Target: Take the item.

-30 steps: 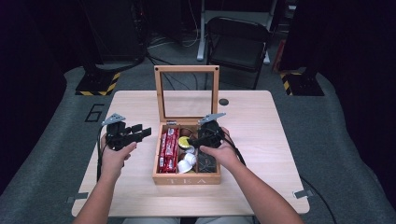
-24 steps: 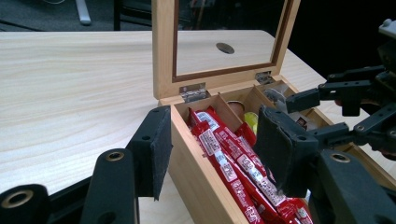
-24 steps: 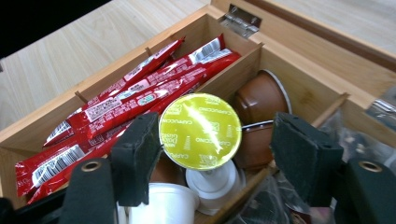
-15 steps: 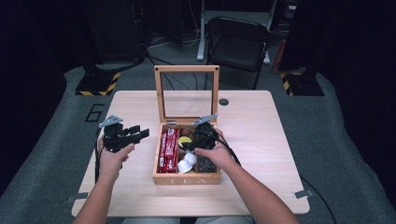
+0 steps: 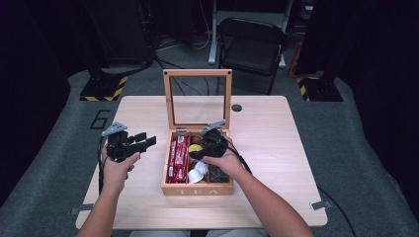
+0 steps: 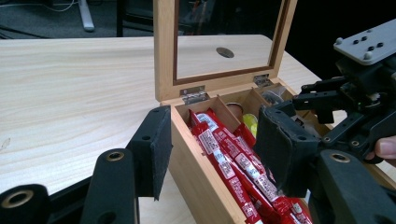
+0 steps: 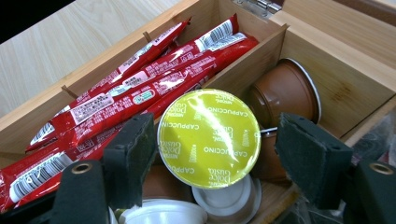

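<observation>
Right gripper [image 7: 212,154] just opening, straddling yellow capsule [image 7: 208,137], not pinching; left gripper [image 6: 210,154] open, empty. Risk: slipping off foil lid, jamming against box divider [image 7: 247,63].

On the table [image 5: 276,148] we see the box [image 5: 197,189] near the middle, its lid [image 5: 197,74] standing upright at the far side. In the box, the sachets [image 5: 178,157] fill the left compartment; the capsule [image 7: 208,137] lies on other capsules [image 7: 285,88] in the middle one. Our right gripper [image 5: 200,149] hangs over that compartment, jaws either side of the capsule. Our left gripper [image 5: 143,143] sits left of the box.
</observation>
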Demonstrator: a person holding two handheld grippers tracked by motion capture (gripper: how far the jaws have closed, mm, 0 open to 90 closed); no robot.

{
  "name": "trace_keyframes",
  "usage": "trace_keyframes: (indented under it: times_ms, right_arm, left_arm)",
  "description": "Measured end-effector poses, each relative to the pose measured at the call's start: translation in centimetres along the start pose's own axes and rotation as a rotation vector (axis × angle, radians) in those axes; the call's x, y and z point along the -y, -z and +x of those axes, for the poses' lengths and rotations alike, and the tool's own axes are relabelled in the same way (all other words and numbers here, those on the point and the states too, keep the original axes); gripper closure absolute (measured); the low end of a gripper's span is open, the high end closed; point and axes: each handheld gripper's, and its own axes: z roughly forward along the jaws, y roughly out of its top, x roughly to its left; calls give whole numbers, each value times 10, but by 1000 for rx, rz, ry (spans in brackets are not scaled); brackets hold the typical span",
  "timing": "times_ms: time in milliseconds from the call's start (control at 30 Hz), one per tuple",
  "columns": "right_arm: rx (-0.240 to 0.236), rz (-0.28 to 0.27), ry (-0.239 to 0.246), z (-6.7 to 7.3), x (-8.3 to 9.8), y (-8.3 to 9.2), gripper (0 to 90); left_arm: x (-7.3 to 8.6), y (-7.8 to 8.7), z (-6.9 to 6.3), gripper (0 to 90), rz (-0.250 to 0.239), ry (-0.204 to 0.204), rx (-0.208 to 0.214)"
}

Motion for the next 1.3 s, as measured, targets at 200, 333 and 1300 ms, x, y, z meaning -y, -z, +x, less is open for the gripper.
trace_keyframes:
  times_ms: [200,333,1300]
  right_arm:
    - [-4,2,5,0,-2,-4,301]
    - [-6,20,-3,-1,-3,-6,304]
    - [-30,47,-24,-1,-5,-11,370]
  left_arm:
    - [-1,4,1,460,-7,-3,-4]
    - [0,6,1,461,-12,-3,-10]
    - [0,7,2,469,-20,-6,-16]
